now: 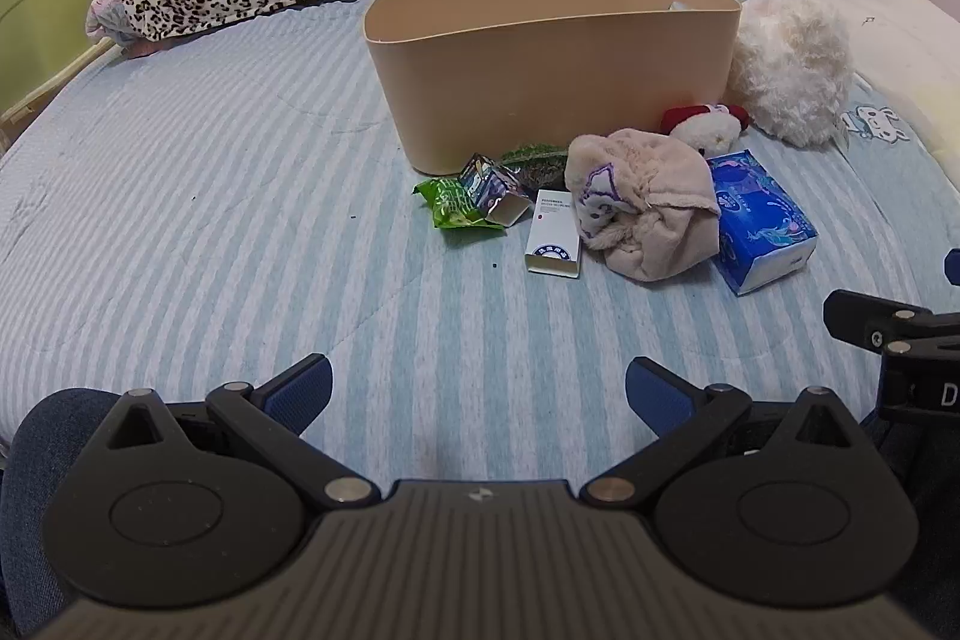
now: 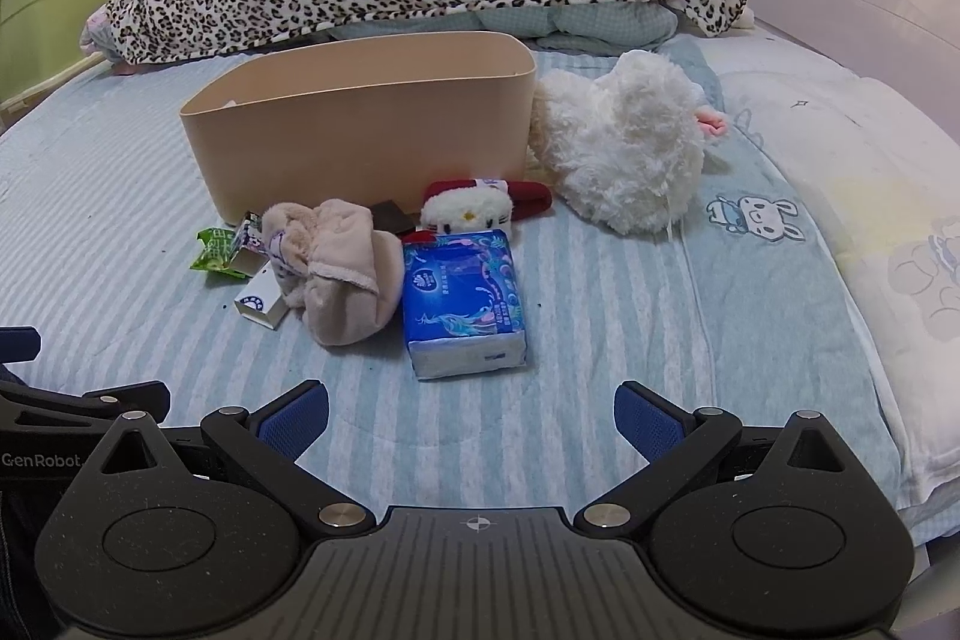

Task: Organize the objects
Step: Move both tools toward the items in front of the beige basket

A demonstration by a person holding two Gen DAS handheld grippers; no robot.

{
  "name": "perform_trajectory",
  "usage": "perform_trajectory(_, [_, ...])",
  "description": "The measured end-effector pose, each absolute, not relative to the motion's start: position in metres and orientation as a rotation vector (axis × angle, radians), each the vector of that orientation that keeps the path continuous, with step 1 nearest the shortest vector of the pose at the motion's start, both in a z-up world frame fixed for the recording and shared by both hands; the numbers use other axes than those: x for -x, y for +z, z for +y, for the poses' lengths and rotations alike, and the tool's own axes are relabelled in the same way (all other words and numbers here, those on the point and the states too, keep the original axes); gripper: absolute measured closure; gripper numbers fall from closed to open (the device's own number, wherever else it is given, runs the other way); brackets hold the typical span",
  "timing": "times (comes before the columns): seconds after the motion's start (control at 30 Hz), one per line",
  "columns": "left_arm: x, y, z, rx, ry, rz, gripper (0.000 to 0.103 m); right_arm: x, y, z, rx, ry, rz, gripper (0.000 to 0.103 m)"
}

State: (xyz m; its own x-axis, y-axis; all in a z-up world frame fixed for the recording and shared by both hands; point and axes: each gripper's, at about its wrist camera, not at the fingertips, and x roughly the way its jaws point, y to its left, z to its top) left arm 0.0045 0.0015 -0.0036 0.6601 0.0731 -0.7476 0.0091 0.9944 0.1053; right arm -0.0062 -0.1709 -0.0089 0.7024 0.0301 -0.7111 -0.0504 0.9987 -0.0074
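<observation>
The left hand-held gripper (image 1: pixel 478 388) and the right hand-held gripper (image 2: pixel 471 415) are both released, fingers spread over bare striped bed (image 1: pixel 240 220), nothing grasped. Open sheet lies between them and the clutter ahead. Nearest the right one sits a blue tissue pack (image 2: pixel 462 304), a pink cloth (image 2: pixel 336 274) beside it to the left, then a white box (image 1: pixel 553 235) and green wrapper (image 1: pixel 447 205). Beyond stands the tan bin (image 1: pixel 552 70), its contents mostly hidden, with a white plush toy (image 2: pixel 624 148) right of it.
</observation>
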Motion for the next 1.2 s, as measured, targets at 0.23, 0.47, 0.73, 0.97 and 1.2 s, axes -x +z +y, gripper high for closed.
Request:
perform_trajectory(0.23, [-0.0046,-0.0038,0.0009,-0.103,0.037,0.850,0.000,0.0061,-0.0081,-0.1722,0.029,0.042,0.793,0.000])
perform_trajectory(0.47, [-0.0052,-0.0042,0.0015,-0.103,0.035,0.851,0.000,0.0055,-0.0081,-0.1720,0.031,0.041,0.795,0.000])
perform_trajectory(0.73, [-0.0058,-0.0045,0.0019,-0.102,0.036,0.852,0.000,0.0041,-0.0091,-0.1703,0.036,0.036,0.803,0.000])
perform_trajectory(0.97, [-0.0068,-0.0048,0.0036,-0.103,0.038,0.846,0.000,0.0031,-0.0101,-0.1713,0.037,0.032,0.804,0.000])
perform_trajectory(1.2, [-0.0135,-0.0091,0.0028,-0.119,0.023,0.852,0.000,-0.0030,-0.0128,-0.1717,0.036,0.022,0.814,0.000])
